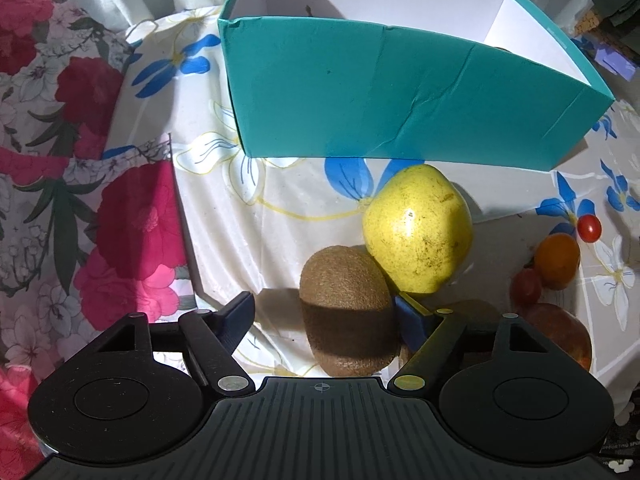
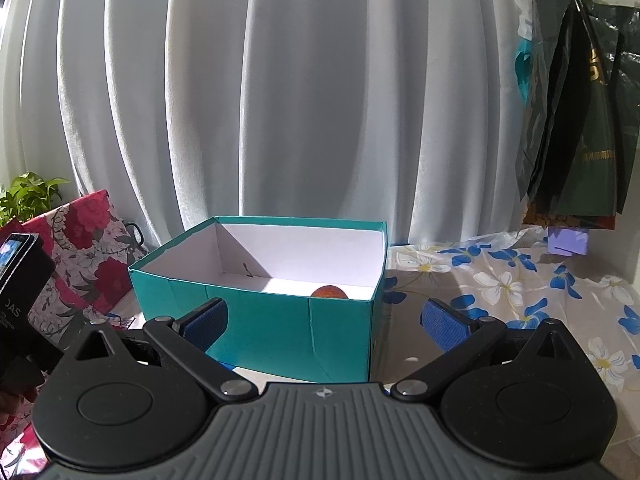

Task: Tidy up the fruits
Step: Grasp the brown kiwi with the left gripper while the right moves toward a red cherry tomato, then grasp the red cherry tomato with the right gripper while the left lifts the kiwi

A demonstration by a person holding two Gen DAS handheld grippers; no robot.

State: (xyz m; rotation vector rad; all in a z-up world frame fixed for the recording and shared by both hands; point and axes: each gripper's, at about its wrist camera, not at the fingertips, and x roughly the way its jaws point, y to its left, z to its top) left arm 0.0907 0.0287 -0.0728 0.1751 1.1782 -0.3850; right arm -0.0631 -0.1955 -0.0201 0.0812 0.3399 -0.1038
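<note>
A brown kiwi (image 1: 348,308) lies on the flowered tablecloth between the fingers of my left gripper (image 1: 324,304), which points steeply down. The right pad (image 1: 412,320) is against the kiwi; the left finger (image 1: 240,312) stands clear of it. A yellow pear-like fruit (image 1: 418,232) touches the kiwi from behind. Beyond them stands the teal box (image 1: 380,92). In the right wrist view, my right gripper (image 2: 326,320) hangs open and empty before the same teal box (image 2: 260,320). A reddish fruit (image 2: 330,292) lies inside the box.
To the right lie a cherry tomato (image 1: 590,228), an orange fruit (image 1: 556,260), a dark red grape (image 1: 526,286) and a red apple (image 1: 560,332). Red floral fabric (image 1: 80,200) covers the left side. Dark bags (image 2: 572,120) hang at the right before a white curtain (image 2: 280,100).
</note>
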